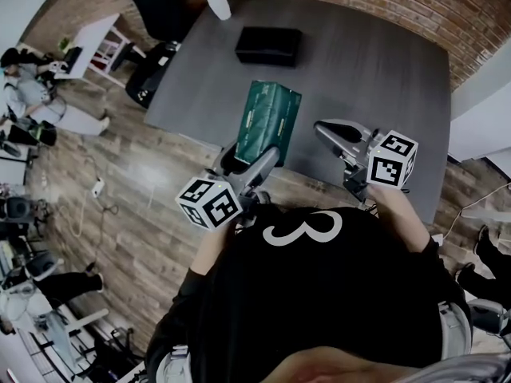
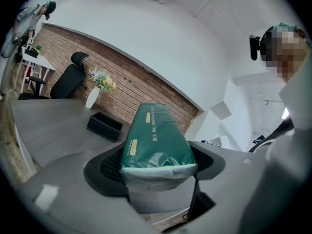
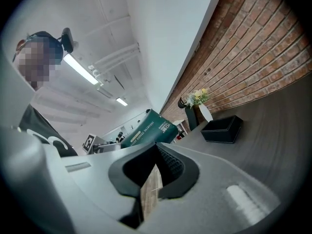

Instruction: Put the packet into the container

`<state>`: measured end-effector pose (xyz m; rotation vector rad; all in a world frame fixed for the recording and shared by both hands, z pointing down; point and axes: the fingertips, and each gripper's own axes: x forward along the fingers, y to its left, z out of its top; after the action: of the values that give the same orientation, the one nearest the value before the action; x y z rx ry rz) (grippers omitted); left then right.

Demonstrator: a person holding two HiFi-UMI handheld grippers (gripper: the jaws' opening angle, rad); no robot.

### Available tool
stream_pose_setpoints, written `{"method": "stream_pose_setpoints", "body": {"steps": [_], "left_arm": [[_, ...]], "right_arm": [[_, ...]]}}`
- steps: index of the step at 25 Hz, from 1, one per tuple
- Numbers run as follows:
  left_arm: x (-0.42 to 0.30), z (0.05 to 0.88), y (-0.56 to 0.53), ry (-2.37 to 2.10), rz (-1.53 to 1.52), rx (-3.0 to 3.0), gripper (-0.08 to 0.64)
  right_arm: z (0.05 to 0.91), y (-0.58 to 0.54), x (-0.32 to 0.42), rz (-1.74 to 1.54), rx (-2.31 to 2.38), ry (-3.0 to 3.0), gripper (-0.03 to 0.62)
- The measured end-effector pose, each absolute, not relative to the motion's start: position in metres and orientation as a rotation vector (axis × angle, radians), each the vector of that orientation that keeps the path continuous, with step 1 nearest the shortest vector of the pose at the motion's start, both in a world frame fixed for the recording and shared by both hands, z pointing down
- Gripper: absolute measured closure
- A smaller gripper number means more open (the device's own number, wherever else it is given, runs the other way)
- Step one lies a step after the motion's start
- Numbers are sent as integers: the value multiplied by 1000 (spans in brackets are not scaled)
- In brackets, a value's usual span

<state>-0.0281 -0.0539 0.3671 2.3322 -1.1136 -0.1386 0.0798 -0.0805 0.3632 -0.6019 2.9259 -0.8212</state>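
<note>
A dark green packet (image 1: 267, 122) with a pale sealed end is held in the air over the near edge of the grey table (image 1: 375, 78). My left gripper (image 1: 249, 159) is shut on the packet's near end. In the left gripper view the packet (image 2: 153, 138) fills the space between the jaws and points away from me. The black open container (image 1: 268, 45) sits farther back on the table, also seen as a box (image 2: 104, 126) beyond the packet. My right gripper (image 1: 327, 128) hovers to the packet's right, shut and empty, and its view shows the packet (image 3: 148, 129) and the container (image 3: 222, 128).
A white vase (image 1: 217, 2) with flowers stands at the table's far edge by the brick wall (image 1: 415, 10). An office chair (image 1: 152, 74) stands off the table's left side on the wooden floor. People sit at desks at far left.
</note>
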Motion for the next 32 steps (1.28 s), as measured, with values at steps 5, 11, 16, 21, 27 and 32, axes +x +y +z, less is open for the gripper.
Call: {"method": "stream_pose_setpoints", "body": {"steps": [5, 11, 16, 21, 27, 32], "left_arm": [[-57, 372, -98, -1037, -125, 2364, 179], [-92, 371, -167, -905, -78, 2422, 179], [-113, 369, -213, -830, -10, 2500, 179], [-124, 368, -251, -738, 92, 2613, 179], [-130, 372, -284, -646, 226, 2771, 179], [-131, 374, -307, -490, 309, 2853, 179]], "right_arm": [[357, -125, 48, -799, -674, 2910, 591], [355, -184, 15, -797, -828, 2831, 591], [353, -219, -4, -788, -923, 2781, 591], [355, -239, -12, -796, -1048, 2720, 591], [363, -254, -16, -806, -1160, 2652, 591], [371, -257, -22, -818, -1238, 2608, 591]]}}
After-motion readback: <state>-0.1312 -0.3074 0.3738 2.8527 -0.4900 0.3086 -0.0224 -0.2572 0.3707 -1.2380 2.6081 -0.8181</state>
